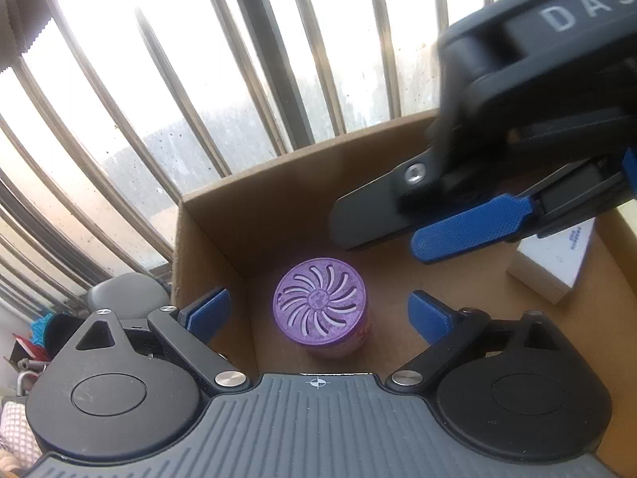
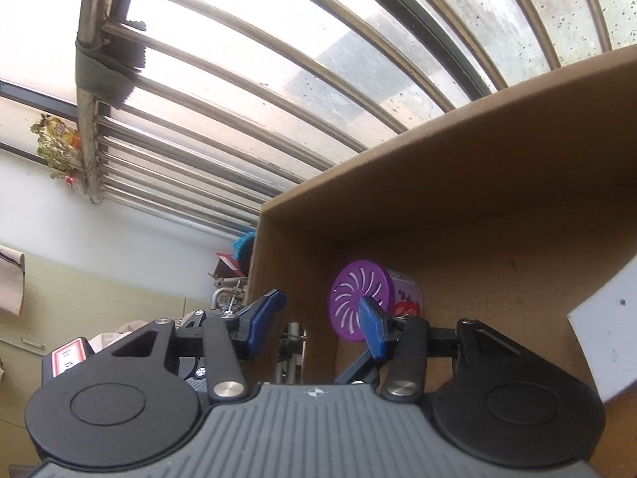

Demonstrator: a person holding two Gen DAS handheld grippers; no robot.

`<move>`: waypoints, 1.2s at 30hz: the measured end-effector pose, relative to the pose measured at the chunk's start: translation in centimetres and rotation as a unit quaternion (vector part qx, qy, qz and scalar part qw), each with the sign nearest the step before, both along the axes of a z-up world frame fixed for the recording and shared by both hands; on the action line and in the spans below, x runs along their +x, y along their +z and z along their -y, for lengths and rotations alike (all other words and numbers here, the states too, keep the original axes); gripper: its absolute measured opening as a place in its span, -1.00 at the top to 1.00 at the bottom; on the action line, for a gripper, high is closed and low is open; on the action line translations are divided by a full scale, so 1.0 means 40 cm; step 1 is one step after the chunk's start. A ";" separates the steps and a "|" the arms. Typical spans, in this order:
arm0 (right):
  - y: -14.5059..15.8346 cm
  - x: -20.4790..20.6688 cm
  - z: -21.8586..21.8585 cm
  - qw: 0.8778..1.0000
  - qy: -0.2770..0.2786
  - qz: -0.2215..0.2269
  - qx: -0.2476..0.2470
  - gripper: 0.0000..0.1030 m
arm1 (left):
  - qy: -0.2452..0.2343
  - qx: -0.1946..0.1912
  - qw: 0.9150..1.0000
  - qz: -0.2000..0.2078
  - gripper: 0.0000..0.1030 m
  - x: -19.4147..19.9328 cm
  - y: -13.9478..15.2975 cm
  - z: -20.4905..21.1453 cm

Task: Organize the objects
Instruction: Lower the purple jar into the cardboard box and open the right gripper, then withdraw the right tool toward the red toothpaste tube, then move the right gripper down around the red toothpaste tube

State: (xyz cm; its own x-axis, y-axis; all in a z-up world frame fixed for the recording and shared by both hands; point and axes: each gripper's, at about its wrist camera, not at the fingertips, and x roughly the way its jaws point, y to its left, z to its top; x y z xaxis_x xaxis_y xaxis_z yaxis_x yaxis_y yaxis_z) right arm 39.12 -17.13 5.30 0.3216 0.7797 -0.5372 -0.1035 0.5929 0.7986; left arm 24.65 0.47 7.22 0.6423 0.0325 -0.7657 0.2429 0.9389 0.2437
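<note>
Left wrist view: the left hand-held gripper (image 1: 318,314) hangs spread wide and empty over a purple vented canister (image 1: 320,310) standing at centre frame on the floor of a cardboard box (image 1: 278,207). The right hand-held gripper (image 1: 382,235) enters upper right, holding nothing. Right wrist view: the right hand-held gripper (image 2: 322,320), partly apart, straddles the box's left wall, the canister (image 2: 362,302) at centre right.

Bright daylight pours through a dusty, speckled window (image 2: 278,91) behind metal bars (image 1: 239,59). Below it stands a white wall (image 2: 119,231), with a small plant (image 2: 53,147) at the window's corner.

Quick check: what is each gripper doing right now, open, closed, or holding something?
Left gripper: open, empty, above the purple air freshener in the cardboard box.
Right gripper: open, holding nothing.
</note>
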 end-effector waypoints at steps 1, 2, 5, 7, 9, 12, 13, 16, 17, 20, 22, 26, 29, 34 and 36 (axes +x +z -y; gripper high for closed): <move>0.018 -0.018 0.016 1.000 -0.003 0.006 0.010 -0.04 | 0.000 -0.001 1.000 0.009 -0.88 -0.034 0.024 -0.006; 0.036 -0.042 0.030 1.000 -0.003 0.014 0.020 -0.04 | -0.001 -0.004 1.000 0.018 -0.88 -0.069 0.047 -0.013; 0.094 -0.119 0.076 0.998 0.001 0.043 0.054 -0.06 | -0.015 -0.013 0.999 0.048 -0.92 -0.054 0.147 -0.051; 0.126 -0.192 0.113 0.995 0.009 0.069 0.074 -0.16 | -0.021 0.000 0.996 0.081 -0.92 -0.130 0.175 -0.073; 0.147 -0.269 0.136 0.991 0.018 0.100 0.085 -0.21 | -0.025 0.004 0.994 0.106 -0.95 -0.207 0.200 -0.058; 0.149 -0.389 0.167 0.985 0.039 0.142 0.091 -0.32 | -0.033 -0.034 0.991 0.123 -0.96 -0.321 0.209 -0.089; 0.140 -0.424 0.174 0.983 0.042 0.151 0.094 -0.37 | -0.033 -0.054 0.990 0.124 -0.96 -0.367 0.197 -0.102; 0.096 -0.526 0.168 0.980 0.045 0.164 0.100 -0.43 | -0.027 -0.121 0.986 0.111 -0.96 -0.444 0.096 -0.146; 0.074 -0.551 0.167 0.981 0.043 0.161 0.100 -0.43 | -0.026 -0.144 0.984 0.100 -0.97 -0.464 0.063 -0.155; -0.001 -0.604 0.166 0.985 0.029 0.141 0.094 -0.43 | -0.027 -0.202 0.977 0.059 -0.97 -0.531 0.019 -0.166; -0.042 -0.627 0.148 0.989 0.023 0.130 0.071 -0.43 | -0.036 -0.229 0.972 0.035 -0.97 -0.567 -0.027 -0.157; -0.101 -0.662 0.113 0.992 0.033 0.118 0.018 -0.43 | -0.044 -0.264 0.963 -0.008 -0.96 -0.599 -0.099 -0.133; -0.128 -0.682 0.089 0.992 0.051 0.111 -0.011 -0.43 | -0.041 -0.272 0.961 -0.028 -0.95 -0.591 -0.143 -0.116; -0.148 -0.709 0.025 0.983 0.095 0.126 -0.090 -0.42 | -0.041 -0.265 0.963 -0.020 -0.94 -0.589 -0.170 -0.098; -0.156 -0.708 0.012 0.979 0.105 0.129 -0.117 -0.40 | -0.043 -0.267 0.963 -0.018 -0.93 -0.589 -0.179 -0.091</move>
State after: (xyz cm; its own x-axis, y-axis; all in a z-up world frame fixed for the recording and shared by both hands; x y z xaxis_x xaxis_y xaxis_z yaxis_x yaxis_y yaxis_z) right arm 10.80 -17.60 -0.94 0.3155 0.7090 -0.6306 -0.4241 0.6999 0.5747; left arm 1.09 4.12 0.08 0.5973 -0.4233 -0.6812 0.3241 0.9043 -0.2778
